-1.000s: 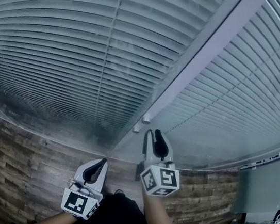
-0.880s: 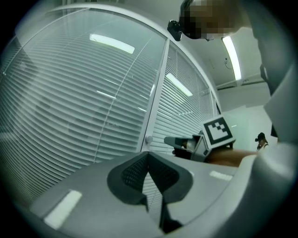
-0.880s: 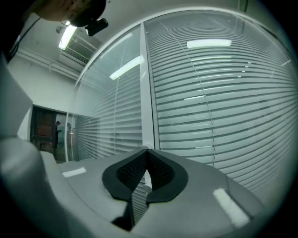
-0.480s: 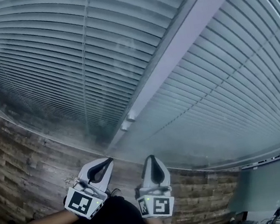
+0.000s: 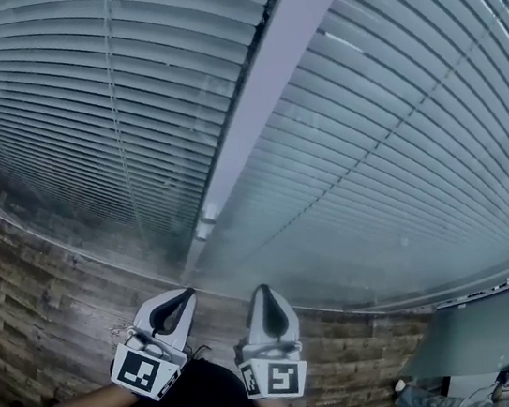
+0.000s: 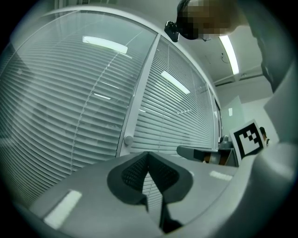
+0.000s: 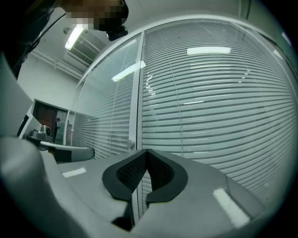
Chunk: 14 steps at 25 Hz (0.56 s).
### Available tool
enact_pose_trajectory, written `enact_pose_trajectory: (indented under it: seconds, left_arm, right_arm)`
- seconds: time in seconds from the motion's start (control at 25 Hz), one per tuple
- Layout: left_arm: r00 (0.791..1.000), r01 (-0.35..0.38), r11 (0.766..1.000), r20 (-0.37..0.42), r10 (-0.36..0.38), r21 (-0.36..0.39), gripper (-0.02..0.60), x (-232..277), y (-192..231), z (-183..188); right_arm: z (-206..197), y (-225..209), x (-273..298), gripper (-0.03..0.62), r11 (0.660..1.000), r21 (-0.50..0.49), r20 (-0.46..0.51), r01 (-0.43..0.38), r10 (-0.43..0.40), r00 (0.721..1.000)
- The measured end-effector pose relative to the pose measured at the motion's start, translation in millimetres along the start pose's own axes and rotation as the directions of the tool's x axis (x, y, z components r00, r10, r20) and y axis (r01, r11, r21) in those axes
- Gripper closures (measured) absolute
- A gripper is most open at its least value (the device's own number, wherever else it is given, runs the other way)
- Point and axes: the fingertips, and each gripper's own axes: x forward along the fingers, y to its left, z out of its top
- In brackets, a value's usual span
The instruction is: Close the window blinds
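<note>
Head view looks steeply down a glazed wall where the window blinds [image 5: 79, 110] hang lowered on both sides of a pale frame post [image 5: 265, 82], their slats running level across each pane down to the floor edge. A thin cord [image 5: 124, 122] drops through the slats left of the post. A small round knob [image 5: 207, 229] sits on the post near its foot.

Below the knob and clear of it, the right gripper [image 5: 263, 289] points at the base of the post. Its jaws are pressed together with nothing between them, which the right gripper view [image 7: 146, 152] confirms. The left gripper [image 5: 186, 294] hovers just left of it, also below the post. In the left gripper view [image 6: 148, 155] its pads meet at the tips and hold nothing.

Neither gripper touches the blinds or the knob. Wood-plank floor [image 5: 20, 280] spreads out from the post's foot beneath both grippers.
</note>
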Motion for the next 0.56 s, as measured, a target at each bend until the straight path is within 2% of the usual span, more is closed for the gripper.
enact_pose_trajectory:
  seconds: [0.2,0.28,0.4,0.56]
  left_arm:
    - [0.999,0.032,0.998,0.032,-0.034,0.051,0.580,-9.6,-26.4,1.7]
    - [0.999,0.040,0.998,0.031,-0.041,0.046,0.580,-12.0,-32.4,4.9]
    - [1.000,0.028,0.999,0.009,-0.028,0.030,0.580,15.4,-17.1,4.3]
    - [1.000,0.020,0.999,-0.006,-0.020,0.041,0.580,63.7,-2.2,-13.6]
  right_arm:
    - [-5.0,2.8,-20.2,0.594,1.000,0.001,0.021,0.001,-0.001,1.000]
    - [-0.9,5.8,-24.4,0.594,1.000,0.001,0.019,-0.005,0.005,1.000]
    - [0.9,-4.2,5.8,0.594,1.000,0.002,0.009,-0.021,0.021,1.000]
    - [-17.4,-35.8,46.6,0.594,1.000,0.014,0.005,-0.024,0.024,1.000]
